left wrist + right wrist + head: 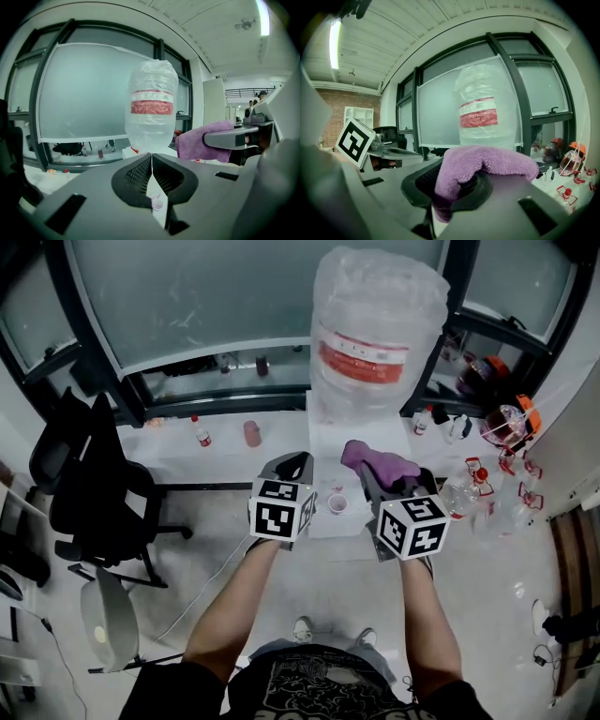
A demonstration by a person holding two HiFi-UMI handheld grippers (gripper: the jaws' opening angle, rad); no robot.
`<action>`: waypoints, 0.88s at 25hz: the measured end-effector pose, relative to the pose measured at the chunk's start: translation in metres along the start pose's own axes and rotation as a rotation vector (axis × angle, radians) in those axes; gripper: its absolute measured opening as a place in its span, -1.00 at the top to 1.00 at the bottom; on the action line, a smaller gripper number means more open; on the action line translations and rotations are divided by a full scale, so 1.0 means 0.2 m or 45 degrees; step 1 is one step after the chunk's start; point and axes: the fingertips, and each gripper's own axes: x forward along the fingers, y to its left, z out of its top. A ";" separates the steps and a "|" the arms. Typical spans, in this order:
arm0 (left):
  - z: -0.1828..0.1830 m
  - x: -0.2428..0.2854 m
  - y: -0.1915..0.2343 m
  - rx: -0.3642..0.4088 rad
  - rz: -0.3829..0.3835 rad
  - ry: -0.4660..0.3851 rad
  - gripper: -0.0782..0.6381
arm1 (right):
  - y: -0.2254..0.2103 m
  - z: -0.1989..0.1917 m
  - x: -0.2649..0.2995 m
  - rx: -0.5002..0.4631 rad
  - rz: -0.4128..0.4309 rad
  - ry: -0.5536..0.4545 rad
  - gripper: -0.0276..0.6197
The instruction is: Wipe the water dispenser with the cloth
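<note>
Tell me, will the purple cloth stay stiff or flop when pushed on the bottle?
Probably floppy: the cloth droops over the right gripper, which pinches it. Its fluffy pile suggests it is light and grips well. Pushed, it may bunch rather than slide flat.

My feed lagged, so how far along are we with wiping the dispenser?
Done: the cloth is clamped in the right gripper. In hand: it is held up near the water dispenser, with no contact visible. The left gripper is shut and empty. Left: all the wiping.
</note>
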 end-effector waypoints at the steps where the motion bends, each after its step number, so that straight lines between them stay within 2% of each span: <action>1: 0.00 0.00 0.00 -0.002 0.015 -0.002 0.71 | 0.00 0.00 0.01 -0.001 0.017 0.001 0.78; 7: 0.02 0.00 -0.06 -0.017 0.112 -0.015 0.70 | -0.06 0.01 0.03 0.001 0.144 -0.003 0.78; 11: 0.01 0.01 -0.12 -0.069 0.150 -0.027 0.70 | -0.09 -0.03 0.03 0.016 0.221 0.018 0.78; 14: 0.02 0.02 -0.14 -0.056 0.178 -0.030 0.70 | -0.10 -0.07 0.07 0.045 0.267 0.030 0.78; 22: -0.13 0.03 -0.12 -0.112 0.269 -0.013 0.70 | -0.05 -0.29 0.18 0.124 0.389 0.089 0.78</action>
